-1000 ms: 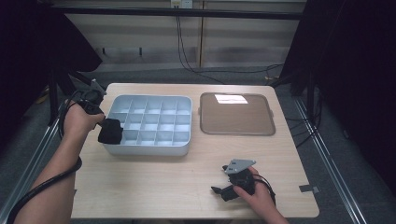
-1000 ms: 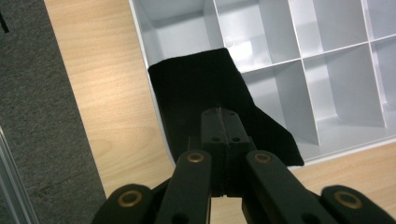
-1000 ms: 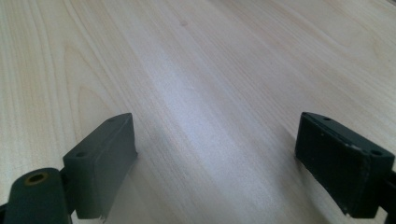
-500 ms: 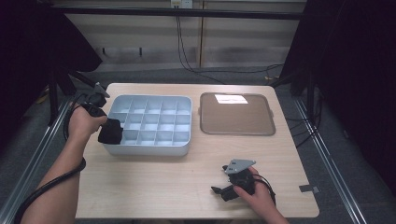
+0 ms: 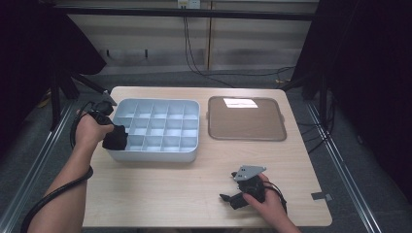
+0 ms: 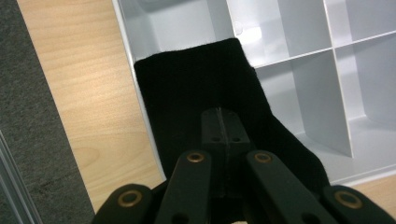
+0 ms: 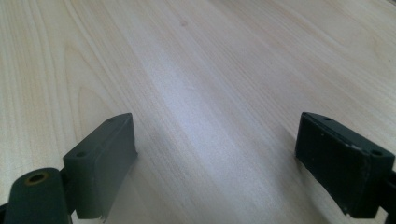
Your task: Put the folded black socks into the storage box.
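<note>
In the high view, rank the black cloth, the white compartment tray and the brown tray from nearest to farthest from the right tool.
1. White compartment tray: up and to the left of the right tool, its front corner closest.
2. Brown tray: at the table's far right, too close with the white tray to call firmly.
3. Black cloth: at the white tray's left edge, held by the left tool.

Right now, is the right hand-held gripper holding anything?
No, the right hand-held gripper stands wide open over bare wooden table.
</note>
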### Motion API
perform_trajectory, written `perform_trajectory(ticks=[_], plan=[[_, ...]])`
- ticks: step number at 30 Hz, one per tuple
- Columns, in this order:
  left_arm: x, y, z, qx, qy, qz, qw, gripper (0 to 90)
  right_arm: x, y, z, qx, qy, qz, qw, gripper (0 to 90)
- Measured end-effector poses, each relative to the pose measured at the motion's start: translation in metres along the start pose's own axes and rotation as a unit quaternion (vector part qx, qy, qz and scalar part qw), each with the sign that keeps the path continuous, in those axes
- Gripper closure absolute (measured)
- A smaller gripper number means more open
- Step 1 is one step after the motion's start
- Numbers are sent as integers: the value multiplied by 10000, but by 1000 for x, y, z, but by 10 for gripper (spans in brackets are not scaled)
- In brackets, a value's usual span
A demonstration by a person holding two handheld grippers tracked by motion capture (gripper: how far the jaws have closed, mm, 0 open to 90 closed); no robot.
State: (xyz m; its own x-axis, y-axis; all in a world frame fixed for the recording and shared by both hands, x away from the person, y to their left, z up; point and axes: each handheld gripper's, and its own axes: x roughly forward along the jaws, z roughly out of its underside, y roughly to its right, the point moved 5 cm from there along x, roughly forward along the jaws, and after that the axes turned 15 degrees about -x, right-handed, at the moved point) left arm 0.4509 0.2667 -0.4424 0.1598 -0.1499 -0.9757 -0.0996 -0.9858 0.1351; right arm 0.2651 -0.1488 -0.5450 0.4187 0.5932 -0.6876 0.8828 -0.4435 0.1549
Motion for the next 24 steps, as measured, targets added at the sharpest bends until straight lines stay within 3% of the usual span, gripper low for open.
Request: perform_trajectory(ticks=[24], plan=[[13, -2, 4, -40, -74, -76, 9999, 900, 0, 0, 0, 12, -3, -1, 10000, 117]])
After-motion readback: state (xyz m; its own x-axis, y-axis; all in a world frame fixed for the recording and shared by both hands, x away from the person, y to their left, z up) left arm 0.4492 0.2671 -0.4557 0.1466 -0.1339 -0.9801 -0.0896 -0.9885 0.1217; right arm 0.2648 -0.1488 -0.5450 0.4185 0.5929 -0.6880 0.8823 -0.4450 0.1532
